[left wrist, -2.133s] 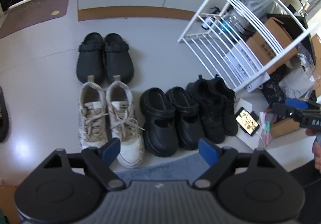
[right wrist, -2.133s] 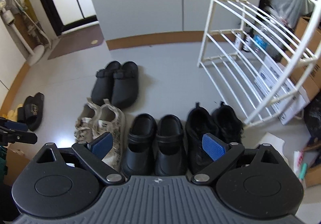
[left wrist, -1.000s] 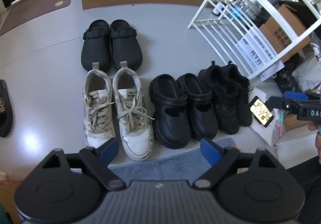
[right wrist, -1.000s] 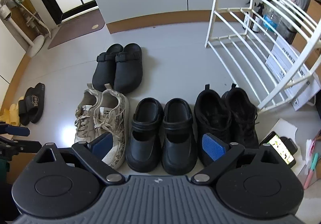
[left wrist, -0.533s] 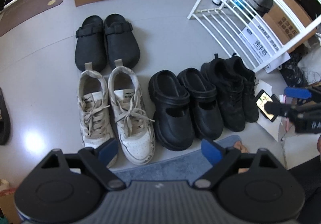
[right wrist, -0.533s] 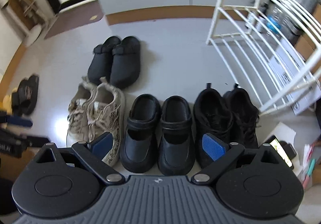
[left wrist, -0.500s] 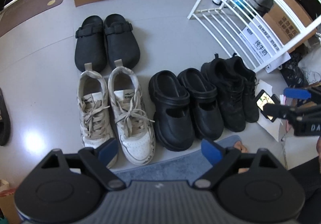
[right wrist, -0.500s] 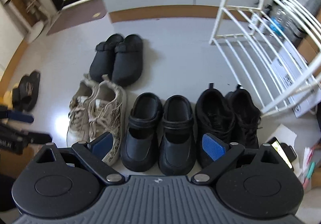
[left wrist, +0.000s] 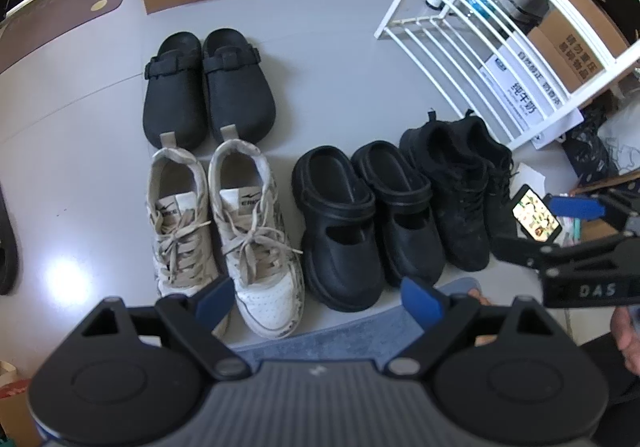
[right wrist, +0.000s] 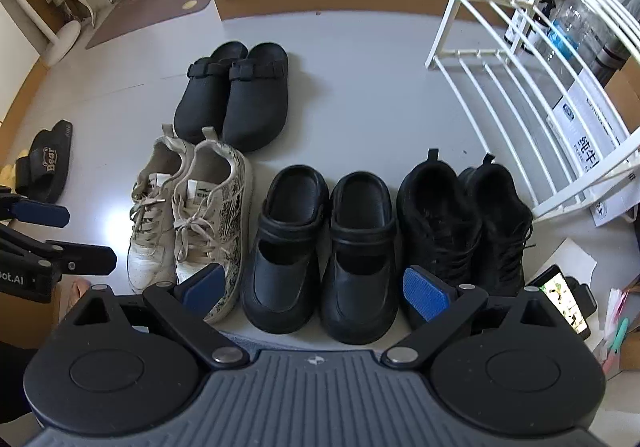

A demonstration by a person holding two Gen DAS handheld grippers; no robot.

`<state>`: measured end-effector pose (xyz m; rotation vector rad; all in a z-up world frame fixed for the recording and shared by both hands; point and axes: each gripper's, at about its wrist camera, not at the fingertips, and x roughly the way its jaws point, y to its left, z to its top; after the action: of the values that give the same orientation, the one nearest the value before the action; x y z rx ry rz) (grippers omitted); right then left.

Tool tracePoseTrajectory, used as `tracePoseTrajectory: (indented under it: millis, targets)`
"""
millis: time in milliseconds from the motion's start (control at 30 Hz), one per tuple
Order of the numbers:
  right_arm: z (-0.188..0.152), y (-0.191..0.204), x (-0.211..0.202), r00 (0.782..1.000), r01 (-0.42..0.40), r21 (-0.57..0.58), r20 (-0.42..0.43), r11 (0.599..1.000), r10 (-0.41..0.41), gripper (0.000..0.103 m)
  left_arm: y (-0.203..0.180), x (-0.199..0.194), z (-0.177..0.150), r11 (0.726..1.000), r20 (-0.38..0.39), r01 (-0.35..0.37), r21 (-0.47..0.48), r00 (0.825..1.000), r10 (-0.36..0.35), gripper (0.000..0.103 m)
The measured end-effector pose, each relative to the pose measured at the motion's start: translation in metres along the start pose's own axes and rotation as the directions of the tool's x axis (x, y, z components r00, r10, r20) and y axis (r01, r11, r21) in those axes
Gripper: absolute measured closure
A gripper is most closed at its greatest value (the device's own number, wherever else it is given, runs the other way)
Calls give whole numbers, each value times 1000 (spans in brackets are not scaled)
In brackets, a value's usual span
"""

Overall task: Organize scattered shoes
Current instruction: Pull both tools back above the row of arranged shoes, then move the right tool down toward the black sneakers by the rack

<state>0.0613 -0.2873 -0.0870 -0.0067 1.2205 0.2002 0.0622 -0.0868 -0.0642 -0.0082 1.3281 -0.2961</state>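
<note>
Shoe pairs stand side by side on the grey floor. Black clogs point(left wrist: 208, 87) point(right wrist: 236, 95) sit farthest back. In front of them are white laced sneakers point(left wrist: 224, 223) point(right wrist: 188, 215), black strapped shoes point(left wrist: 360, 223) point(right wrist: 320, 247) and black sneakers point(left wrist: 460, 187) point(right wrist: 464, 223) in a row. My left gripper point(left wrist: 318, 299) hovers open above the near ends of the white sneakers and strapped shoes, holding nothing. My right gripper point(right wrist: 312, 291) hangs open over the strapped shoes' toes, also holding nothing. Each gripper shows at the edge of the other's view.
A white wire rack point(left wrist: 480, 27) point(right wrist: 520, 67) stands at the right, with boxes point(left wrist: 576, 35) and bottles behind it. A lit phone point(left wrist: 536, 217) point(right wrist: 564, 303) lies beside the black sneakers. Black slides point(right wrist: 46, 163) lie far left. A blue mat point(left wrist: 360, 331) lies just before the shoes.
Both cameras have shifted slightly over the shoes and the view has tightened a little. No shoe has moved, and both grippers have stayed open.
</note>
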Motion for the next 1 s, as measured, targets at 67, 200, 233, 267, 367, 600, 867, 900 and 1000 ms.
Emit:
tracePoseTrajectory:
  millis: [67, 200, 233, 267, 367, 600, 867, 900, 1000]
  targets:
    - [-1, 0, -1, 1000, 6, -8, 3, 1000, -6, 4, -2, 1, -1, 1000, -2, -1, 3, 1000, 1, 11]
    - [-3, -1, -3, 1000, 10, -9, 8, 1000, -10, 4, -3, 1, -3, 1000, -3, -2, 8, 1000, 2, 11]
    - [-4, -1, -4, 1000, 9, -10, 10, 1000, -9, 4, -3, 1, -3, 1000, -4, -3, 9, 1000, 3, 11]
    - [-4, -2, -4, 1000, 8, -10, 12, 1000, -8, 4, -3, 1, -4, 1000, -4, -4, 9, 1000, 4, 11]
    - [-6, -3, -6, 1000, 6, -13, 18, 1000, -6, 4, -3, 2, -4, 1000, -4, -7, 9, 1000, 7, 11]
    - [-6, -8, -11, 1000, 11, 6, 29, 1000, -11, 4, -4, -1, -2, 1000, 8, 4, 2, 1000, -4, 11]
    - [6, -17, -29, 998, 1, -13, 68, 1000, -1, 5, -8, -4, 0, 1000, 17, 16, -9, 1000, -16, 11]
    - [8, -20, -31, 997, 5, -21, 76, 1000, -3, 5, -8, -3, 0, 1000, 15, 16, -10, 1000, -16, 11]
    - [16, -35, -37, 996, 6, -15, 88, 1000, -4, 5, -7, -1, 1, 1000, 10, 13, -10, 1000, -13, 11]
